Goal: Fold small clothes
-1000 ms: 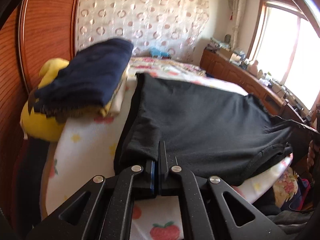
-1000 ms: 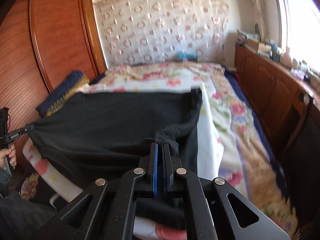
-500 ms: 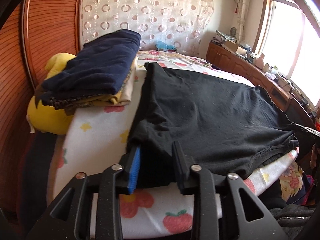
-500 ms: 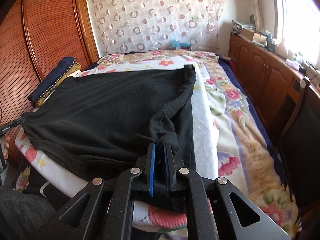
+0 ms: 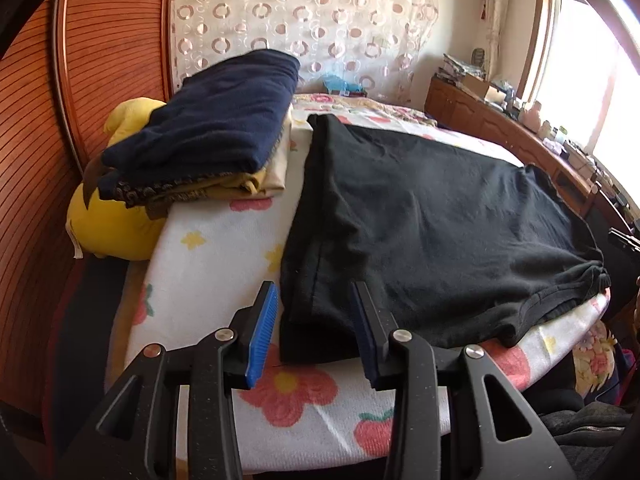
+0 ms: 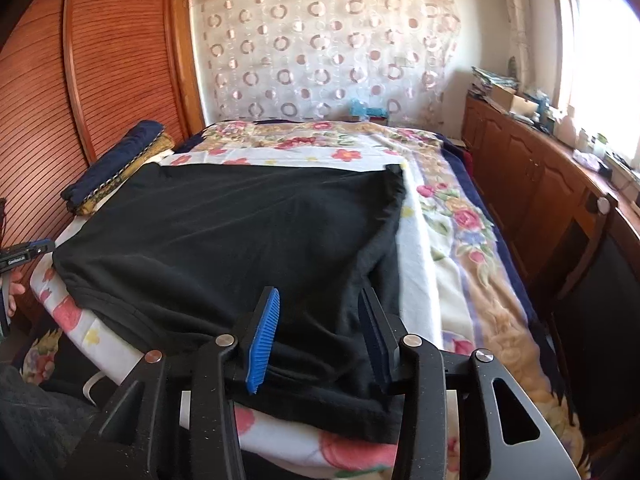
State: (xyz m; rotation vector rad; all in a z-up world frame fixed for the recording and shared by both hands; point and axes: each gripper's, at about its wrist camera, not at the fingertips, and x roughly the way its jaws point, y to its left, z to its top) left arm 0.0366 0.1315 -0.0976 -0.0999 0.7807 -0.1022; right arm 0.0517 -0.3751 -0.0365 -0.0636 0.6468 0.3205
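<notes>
Black garment (image 5: 420,216) flat on floral bed (image 5: 208,240), just-opened hand-held grippers astride corners.

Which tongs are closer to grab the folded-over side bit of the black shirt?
Probably the right tongs: the black shirt has its turned-in side edge lying between their open jaws.

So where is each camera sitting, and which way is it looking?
Left wrist view: rides on the left gripper, looking along the bed at the black garment's near corner; its own open fingers show, and a pile of folded clothes at left.
Right wrist view: rides on the right gripper, over the garment's other near corner; its open fingers and the person's hand at the left edge show.
Both share the garment, the pile and the curtain.
</notes>
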